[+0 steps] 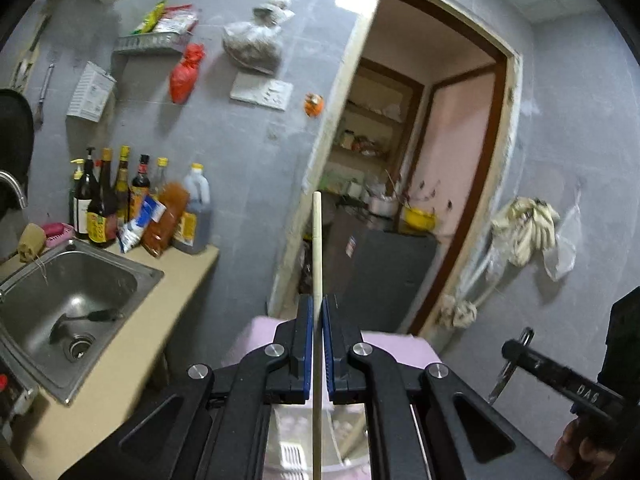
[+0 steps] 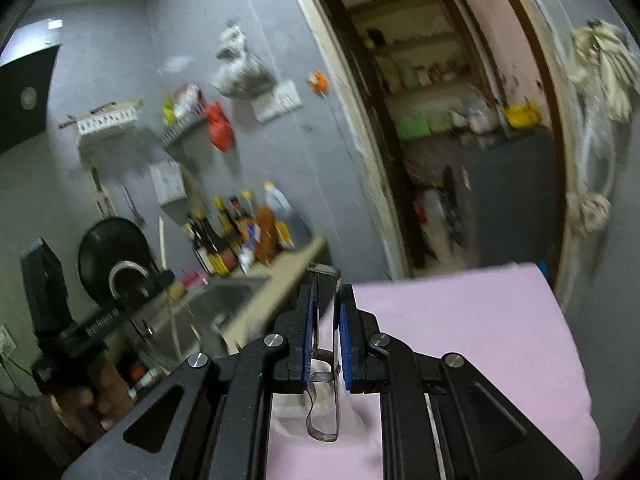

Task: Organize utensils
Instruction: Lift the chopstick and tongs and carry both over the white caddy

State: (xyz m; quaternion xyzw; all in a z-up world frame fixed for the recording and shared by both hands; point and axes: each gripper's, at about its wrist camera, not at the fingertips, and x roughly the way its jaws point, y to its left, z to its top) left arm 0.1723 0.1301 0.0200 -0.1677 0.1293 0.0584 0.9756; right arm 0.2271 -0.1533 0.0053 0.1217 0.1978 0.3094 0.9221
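Observation:
My left gripper (image 1: 317, 306) is shut on a pale wooden chopstick (image 1: 317, 240) that stands upright between its blue pads. In the right wrist view the left gripper (image 2: 166, 278) and its chopstick (image 2: 161, 240) show at the left, held by a hand (image 2: 100, 396). My right gripper (image 2: 324, 294) is shut on a bent metal utensil (image 2: 322, 420), whose tip pokes out above the fingertips. The left wrist view also catches the right gripper (image 1: 516, 354) and its metal utensil (image 1: 502, 380) at the lower right. Both grippers hang over a pink surface (image 2: 460, 340).
A steel sink (image 1: 76, 280) with a black utensil (image 1: 86, 318) in it is set in the beige counter (image 1: 132, 356) on the left. Sauce bottles (image 1: 104, 200) crowd the counter's far end. A pale container (image 1: 294, 452) lies under my left fingers. A doorway (image 1: 432, 180) opens ahead.

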